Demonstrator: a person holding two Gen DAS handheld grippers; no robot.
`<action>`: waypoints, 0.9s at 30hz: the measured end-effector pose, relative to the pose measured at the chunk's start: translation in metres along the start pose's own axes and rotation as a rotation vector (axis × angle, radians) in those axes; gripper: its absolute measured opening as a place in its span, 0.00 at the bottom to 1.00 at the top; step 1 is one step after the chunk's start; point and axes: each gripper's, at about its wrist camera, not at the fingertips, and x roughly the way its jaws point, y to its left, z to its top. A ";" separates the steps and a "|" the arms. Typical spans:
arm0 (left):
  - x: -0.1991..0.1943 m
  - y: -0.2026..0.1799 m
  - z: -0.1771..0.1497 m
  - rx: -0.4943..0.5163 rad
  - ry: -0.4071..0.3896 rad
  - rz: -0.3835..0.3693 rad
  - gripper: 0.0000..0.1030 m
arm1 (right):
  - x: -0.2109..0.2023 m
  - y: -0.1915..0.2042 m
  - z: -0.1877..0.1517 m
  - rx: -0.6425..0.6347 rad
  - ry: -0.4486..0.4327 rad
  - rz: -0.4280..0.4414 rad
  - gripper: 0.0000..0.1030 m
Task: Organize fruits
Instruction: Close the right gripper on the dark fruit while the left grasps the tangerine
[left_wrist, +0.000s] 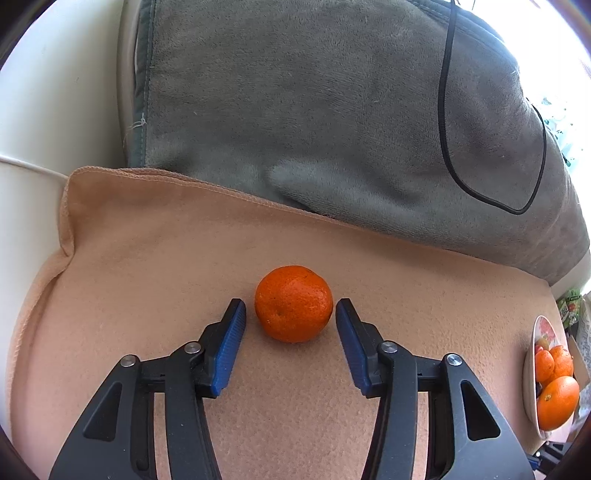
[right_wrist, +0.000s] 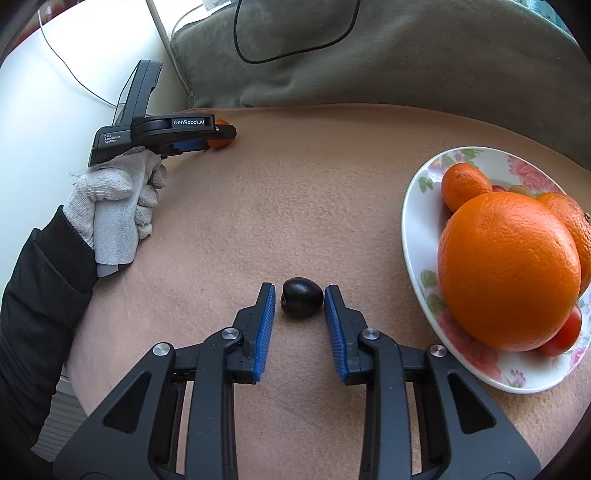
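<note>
A mandarin lies on the peach cloth between the blue pads of my left gripper. The jaws stand open, with a thin gap on each side of the fruit. From the right wrist view the same left gripper sits far left in a gloved hand, with the mandarin at its tips. My right gripper is shut on a dark cherry that rests on the cloth. A floral plate to the right holds a large orange, mandarins and small red fruit.
A grey-green cushion with a black cable over it rises behind the cloth. A white surface lies to the left. The plate stands near the cloth's right edge. A black sleeve reaches in from the lower left.
</note>
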 end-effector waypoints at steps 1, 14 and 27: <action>0.003 0.002 0.001 0.000 0.001 -0.001 0.42 | 0.000 -0.001 0.000 0.001 0.000 -0.001 0.25; -0.003 0.001 -0.011 0.012 -0.022 0.004 0.38 | 0.000 -0.004 0.000 0.010 -0.005 0.007 0.23; -0.039 -0.010 -0.025 0.031 -0.047 -0.012 0.38 | -0.004 -0.005 0.000 0.008 -0.031 0.007 0.23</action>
